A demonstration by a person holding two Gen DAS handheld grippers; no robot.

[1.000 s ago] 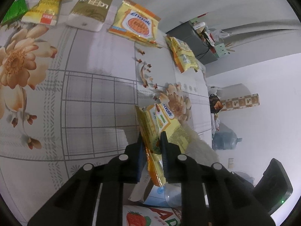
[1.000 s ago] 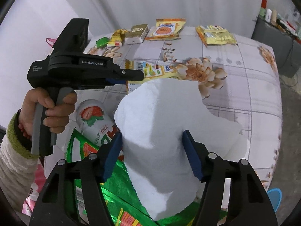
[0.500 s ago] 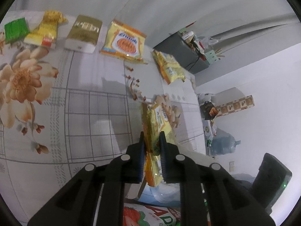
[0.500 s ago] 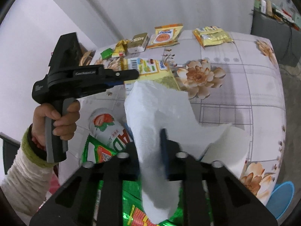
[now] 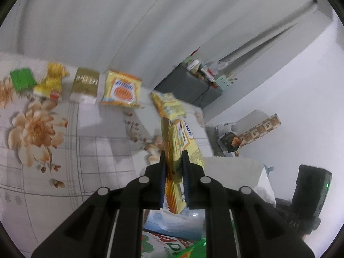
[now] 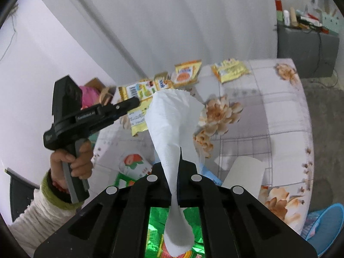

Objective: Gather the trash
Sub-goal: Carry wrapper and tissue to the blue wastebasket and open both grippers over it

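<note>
My left gripper (image 5: 174,161) is shut on a yellow snack wrapper (image 5: 178,142) and holds it above the flowered table (image 5: 64,150). In the right wrist view the same wrapper (image 6: 139,92) hangs from the left gripper (image 6: 137,102), held by a hand in a white sleeve. My right gripper (image 6: 174,172) is shut on a white paper towel (image 6: 172,124), pinched into a cone that rises over the table (image 6: 279,129). Several more wrappers lie along the far edge: a green one (image 5: 21,81), a yellow one (image 5: 51,83), a gold box (image 5: 85,83) and an orange-printed bag (image 5: 122,90).
Below both grippers lie a green foil bag (image 6: 159,221) and a strawberry-printed carton (image 6: 133,163). A second white sheet (image 6: 245,172) rests on the table's near right. A blue basket (image 6: 326,225) stands on the floor at right, a grey cabinet (image 6: 307,53) beyond.
My right gripper closed on the paper towel and lifted it, drawing it into a narrow cone. My left gripper rose with the yellow wrapper still in it.
</note>
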